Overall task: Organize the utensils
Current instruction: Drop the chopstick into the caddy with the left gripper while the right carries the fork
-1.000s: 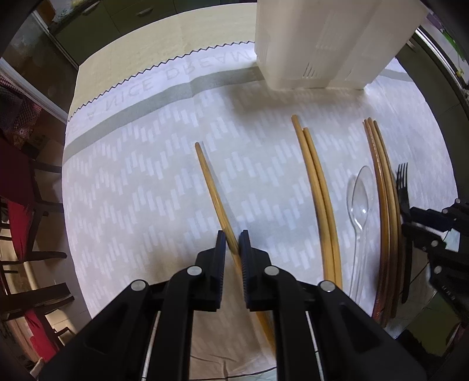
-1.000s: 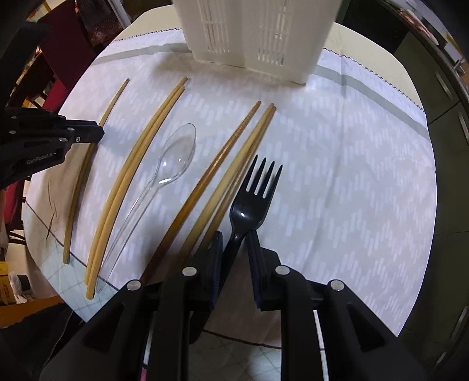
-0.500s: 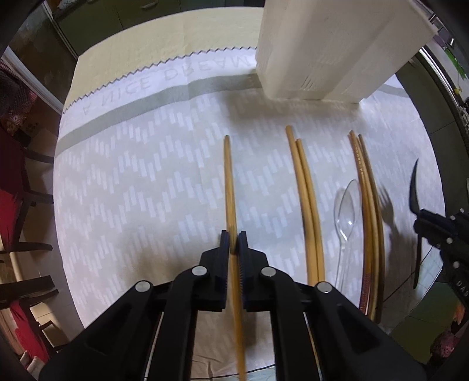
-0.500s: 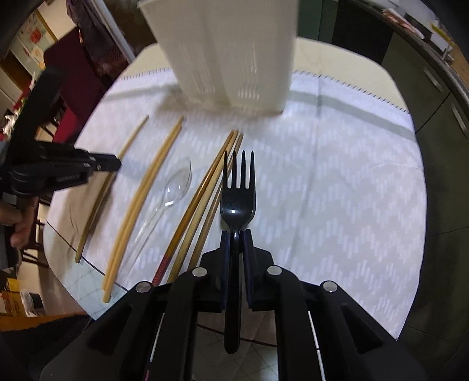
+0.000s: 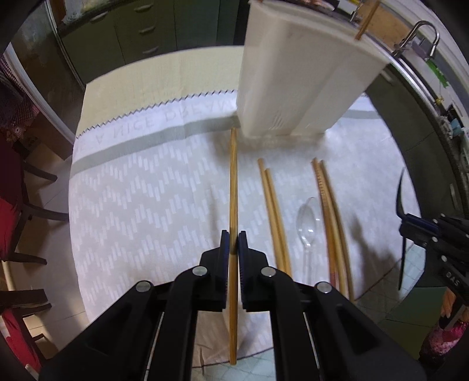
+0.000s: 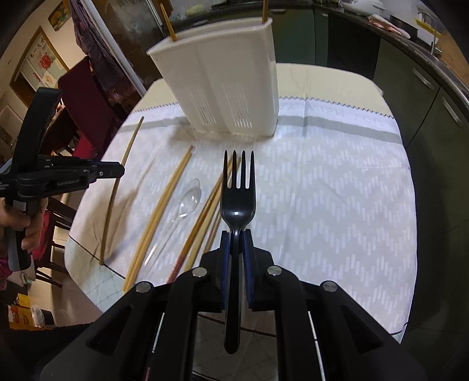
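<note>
My left gripper point(image 5: 233, 239) is shut on a single light wooden chopstick point(image 5: 233, 181) and holds it above the tablecloth, tip toward the white utensil holder point(image 5: 296, 85). My right gripper point(image 6: 236, 236) is shut on a black plastic fork point(image 6: 238, 193), tines pointing at the holder point(image 6: 225, 85). On the cloth lie a pair of light chopsticks point(image 5: 274, 208), a clear plastic spoon point(image 5: 307, 225) and a pair of darker chopsticks point(image 5: 329, 205). Chopsticks stand in the holder point(image 6: 168, 23).
A white patterned tablecloth point(image 6: 337, 187) covers the round table. Red chairs point(image 5: 11, 205) stand to the left. Dark green cabinets point(image 6: 410, 73) line the back. The table's near edge and tiled floor point(image 6: 111, 293) show below the utensils.
Both grippers have lifted their utensils off the cloth and risen. The chopstick now points straight at the holder, and the fork is held upright in front of it.
</note>
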The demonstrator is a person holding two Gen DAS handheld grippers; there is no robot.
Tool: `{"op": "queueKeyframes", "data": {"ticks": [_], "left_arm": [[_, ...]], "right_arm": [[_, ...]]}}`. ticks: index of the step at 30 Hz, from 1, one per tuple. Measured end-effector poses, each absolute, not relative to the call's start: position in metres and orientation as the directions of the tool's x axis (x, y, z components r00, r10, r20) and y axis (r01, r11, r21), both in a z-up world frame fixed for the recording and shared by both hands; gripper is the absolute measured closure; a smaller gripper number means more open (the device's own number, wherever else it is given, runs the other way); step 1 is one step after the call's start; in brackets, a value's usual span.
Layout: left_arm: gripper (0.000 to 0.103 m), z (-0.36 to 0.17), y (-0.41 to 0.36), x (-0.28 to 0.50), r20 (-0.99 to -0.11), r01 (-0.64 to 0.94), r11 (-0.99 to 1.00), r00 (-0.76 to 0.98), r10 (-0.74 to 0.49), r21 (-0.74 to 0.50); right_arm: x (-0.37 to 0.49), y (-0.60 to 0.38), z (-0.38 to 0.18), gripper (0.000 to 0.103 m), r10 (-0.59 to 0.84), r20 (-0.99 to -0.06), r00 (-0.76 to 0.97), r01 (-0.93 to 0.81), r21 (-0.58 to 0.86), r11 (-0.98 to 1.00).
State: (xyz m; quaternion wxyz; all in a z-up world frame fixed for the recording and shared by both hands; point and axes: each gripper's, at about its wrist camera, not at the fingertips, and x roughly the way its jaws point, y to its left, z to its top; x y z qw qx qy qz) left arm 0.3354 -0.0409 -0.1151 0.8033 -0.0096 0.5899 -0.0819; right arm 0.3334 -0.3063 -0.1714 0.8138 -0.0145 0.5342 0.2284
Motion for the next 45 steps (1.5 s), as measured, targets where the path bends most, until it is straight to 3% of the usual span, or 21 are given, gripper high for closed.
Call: {"op": "queueKeyframes", "data": {"ticks": [14,34,45], "left_arm": [[0.097,-0.058,-0.055,0.295,-0.897,0.177,0.978,0.407,-0.174,-0.109],[0.097,-0.031,-0.063,0.283,-0.856,0.215,0.969,0.471,-0.212,-0.122],[0.097,-0.003,-0.07,0.285,-0.822,0.239,0.964,0.521,-0.23,-0.118]], "right_arm": [[0.325,-0.31,-0.141,0.093,0.422,-0.817,0.392,-0.412,0.254,0.875],[0.318,-0.314,-0.129,0.093,0.455,-0.794,0.404,-0.432,0.272,0.86],[0.321,-0.324,-0.097,0.093,0.517,-0.707,0.483,-0.446,0.309,0.84]]}}
